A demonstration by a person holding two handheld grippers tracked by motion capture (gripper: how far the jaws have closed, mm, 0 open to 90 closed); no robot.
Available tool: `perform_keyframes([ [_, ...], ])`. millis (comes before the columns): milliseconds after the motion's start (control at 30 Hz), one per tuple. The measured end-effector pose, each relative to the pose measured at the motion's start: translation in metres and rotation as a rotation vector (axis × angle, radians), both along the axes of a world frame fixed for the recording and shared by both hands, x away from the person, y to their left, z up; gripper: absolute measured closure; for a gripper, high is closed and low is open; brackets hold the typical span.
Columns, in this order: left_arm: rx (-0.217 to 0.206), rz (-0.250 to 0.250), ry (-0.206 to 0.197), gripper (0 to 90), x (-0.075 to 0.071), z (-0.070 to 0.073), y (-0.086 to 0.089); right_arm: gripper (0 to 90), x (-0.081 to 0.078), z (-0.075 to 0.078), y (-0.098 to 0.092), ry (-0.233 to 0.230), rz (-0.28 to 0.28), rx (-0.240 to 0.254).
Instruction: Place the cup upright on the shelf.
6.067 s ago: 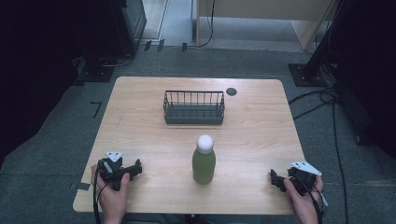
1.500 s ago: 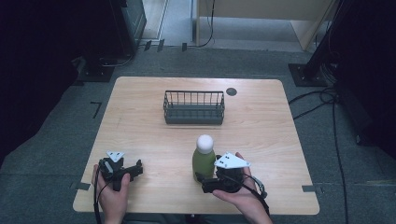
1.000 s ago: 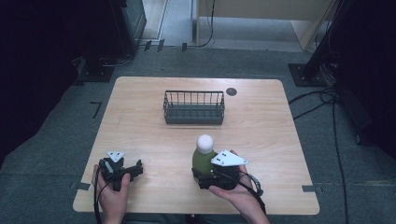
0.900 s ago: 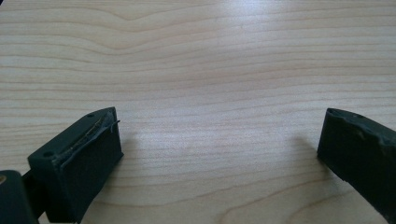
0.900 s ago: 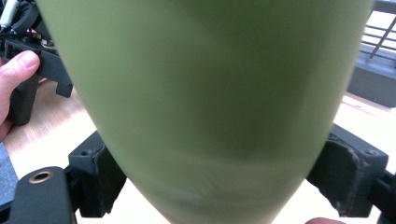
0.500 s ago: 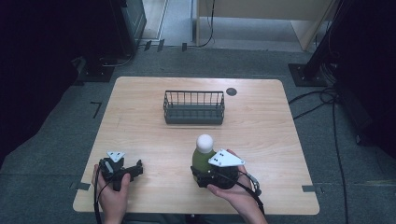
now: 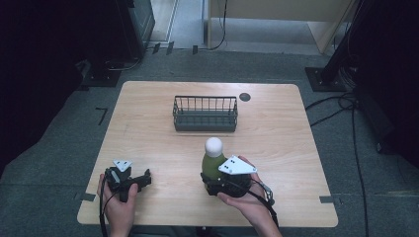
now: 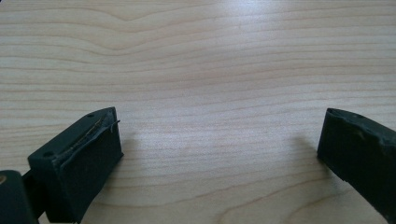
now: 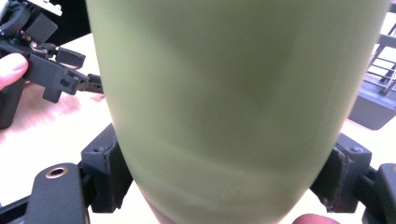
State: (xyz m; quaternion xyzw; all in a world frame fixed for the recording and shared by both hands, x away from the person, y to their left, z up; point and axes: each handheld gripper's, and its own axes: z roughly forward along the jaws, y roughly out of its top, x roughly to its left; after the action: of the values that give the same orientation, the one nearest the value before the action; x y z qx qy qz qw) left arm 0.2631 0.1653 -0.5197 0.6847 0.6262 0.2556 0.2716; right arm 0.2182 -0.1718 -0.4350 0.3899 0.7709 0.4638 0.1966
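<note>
A green bottle (image 7: 212,165) with a white rounded cap (image 7: 214,145) stands upright on the near half of a light wooden table (image 7: 276,128), a little right of centre. The right gripper (image 7: 210,183) is at its lower body; in the right gripper view the two black jaws press against either side of the green wall (image 9: 233,102), closed on it, with a fingertip (image 9: 312,219) at the bottom edge. The person's right hand (image 7: 247,205) holds that gripper from the near edge, its grey three-cornered plate (image 7: 237,166) on top and a cable (image 7: 264,195) trailing back.

The tabletop is pale wood with long wavy grain — bare boards lie between the jaws in the left gripper view. Around the table is grey floor (image 7: 54,148), with dark equipment (image 7: 133,19) at the far left, cables (image 7: 341,106) on the right and a pale wooden unit (image 7: 276,22) at the far side.

A dark wire basket (image 7: 205,114) sits on the far half of the table, well apart from the bottle and just beyond it. A small dark round disc (image 7: 244,97) lies near the basket's far right corner. The left gripper (image 7: 144,178) rests at the near left corner in the left hand (image 7: 118,205), its jaws spread wide with nothing between them; nothing stands between bottle and basket.
</note>
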Motion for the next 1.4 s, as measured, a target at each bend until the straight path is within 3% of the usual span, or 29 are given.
perform_keyframes([
  [500, 0.0, -0.002, -0.001, 0.0, 0.0, 0.0, 0.0, 19.8, 0.015, 0.012, -0.002, -0.037, -0.039, 0.018],
  [1400, 0.001, -0.005, 0.0, 0.0, 0.0, 0.0, 0.0, 19.9, 0.068, 0.038, -0.007, -0.102, -0.158, 0.023],
])
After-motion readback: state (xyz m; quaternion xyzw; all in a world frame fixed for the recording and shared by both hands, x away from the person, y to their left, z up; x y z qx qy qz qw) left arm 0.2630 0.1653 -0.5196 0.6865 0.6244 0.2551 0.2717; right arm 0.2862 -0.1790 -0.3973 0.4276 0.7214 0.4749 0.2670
